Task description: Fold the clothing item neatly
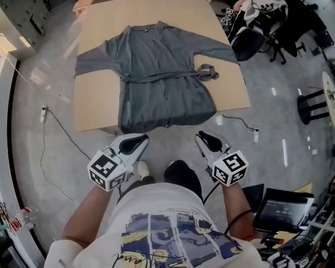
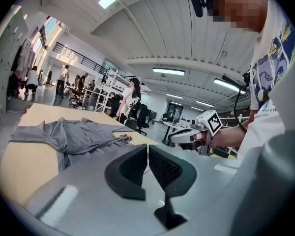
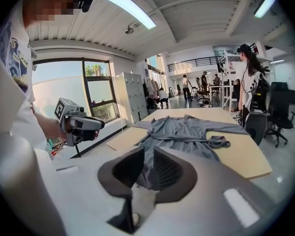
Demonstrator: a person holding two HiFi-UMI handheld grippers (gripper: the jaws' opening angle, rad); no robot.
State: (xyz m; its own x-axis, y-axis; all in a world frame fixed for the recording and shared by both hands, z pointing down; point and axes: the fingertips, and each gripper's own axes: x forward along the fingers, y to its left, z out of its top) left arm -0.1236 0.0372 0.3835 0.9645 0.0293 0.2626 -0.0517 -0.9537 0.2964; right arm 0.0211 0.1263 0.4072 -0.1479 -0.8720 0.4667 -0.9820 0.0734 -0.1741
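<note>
Trailing over the grey floor [image 1: 28,166] at the left was a white cable [image 1: 43,114]; right of it stood a tan table [image 1: 95,102]; a grey robe [image 1: 159,77] lay flat across its middle, sleeves spread, belt bunched at the right; black chairs [image 1: 279,24] crowded the far right; nearer, the left gripper [image 1: 135,144] had its jaws pressed together, empty; the right gripper [image 1: 209,142] held its jaws slightly apart, empty.

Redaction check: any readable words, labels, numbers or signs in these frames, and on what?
Nothing legible.
T-shirt: cursive print near the hem, too blurred to read.
Dark screen at lower right: lines too small to read.
Left tool and right tool: square marker patterns only, no letters.
</note>
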